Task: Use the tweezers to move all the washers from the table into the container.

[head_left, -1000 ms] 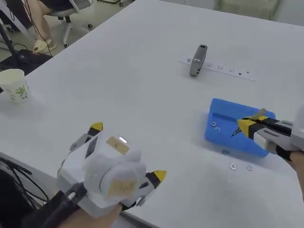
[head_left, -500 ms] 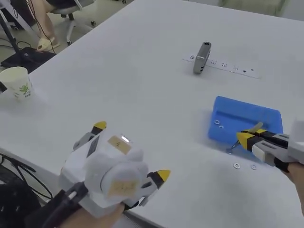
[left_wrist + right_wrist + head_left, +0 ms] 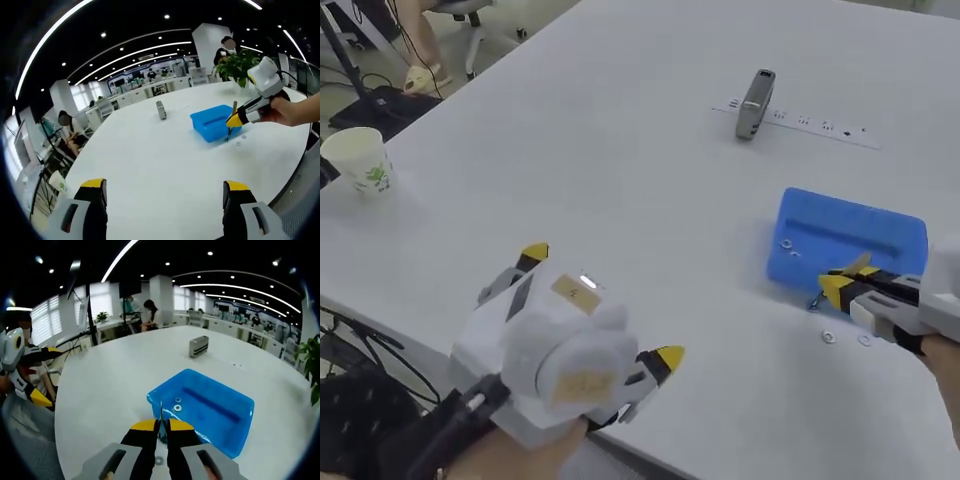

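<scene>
The blue container [image 3: 860, 235] rests on the white table [image 3: 620, 180], with two washers [image 3: 790, 248] inside near its left end. My right gripper [image 3: 836, 287] is shut on the tweezers [image 3: 814, 301], whose tips point down at the table just in front of the container's near wall. Two more washers [image 3: 829, 338] lie on the table beside it. In the right gripper view the shut gripper [image 3: 160, 425] holds the tweezers [image 3: 161, 412] over the container's [image 3: 210, 412] near corner, and a washer [image 3: 159, 460] lies below. My left gripper [image 3: 600, 304] hovers open and holds nothing near the front edge.
A paper cup [image 3: 360, 165] stands at the table's left edge. A grey device [image 3: 754, 103] lies at the end of a white power strip [image 3: 820, 128] behind the container. Chairs and cables are on the floor to the left.
My right gripper has drawn the tweezers back from over the container to the table in front of it. The left gripper has stayed about where it was. The head camera shifted.
</scene>
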The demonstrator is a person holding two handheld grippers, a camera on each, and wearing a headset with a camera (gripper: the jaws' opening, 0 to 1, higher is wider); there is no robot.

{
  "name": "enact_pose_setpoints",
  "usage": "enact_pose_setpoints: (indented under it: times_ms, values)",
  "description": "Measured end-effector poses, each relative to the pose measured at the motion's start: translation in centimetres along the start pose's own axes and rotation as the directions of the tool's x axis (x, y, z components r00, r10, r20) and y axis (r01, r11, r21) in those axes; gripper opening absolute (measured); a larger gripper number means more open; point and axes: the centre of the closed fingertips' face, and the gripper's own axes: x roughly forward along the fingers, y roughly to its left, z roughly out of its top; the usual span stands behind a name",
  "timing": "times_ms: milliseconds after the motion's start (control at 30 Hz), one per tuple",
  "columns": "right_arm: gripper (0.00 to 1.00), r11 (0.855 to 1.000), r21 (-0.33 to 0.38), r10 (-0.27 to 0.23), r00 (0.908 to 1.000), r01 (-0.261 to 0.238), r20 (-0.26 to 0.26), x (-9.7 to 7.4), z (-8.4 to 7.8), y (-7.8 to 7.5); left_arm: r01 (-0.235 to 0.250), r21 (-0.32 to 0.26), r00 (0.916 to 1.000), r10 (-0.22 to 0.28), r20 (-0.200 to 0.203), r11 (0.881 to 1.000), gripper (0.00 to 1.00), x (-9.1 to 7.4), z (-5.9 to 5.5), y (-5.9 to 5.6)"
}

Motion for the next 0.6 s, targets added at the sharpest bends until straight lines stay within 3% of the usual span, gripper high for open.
enact_pose_setpoints:
  times_ms: [600]
  values:
    - [0.02, 1.0, -0.017, 0.012, 0.9999, -0.012, -0.007, 0.14, -0.13, 0.09, -0.004, 0.017, 1.0, 0.004, 0.001, 1.0, 0.99, 0.0, 0.07, 0.0]
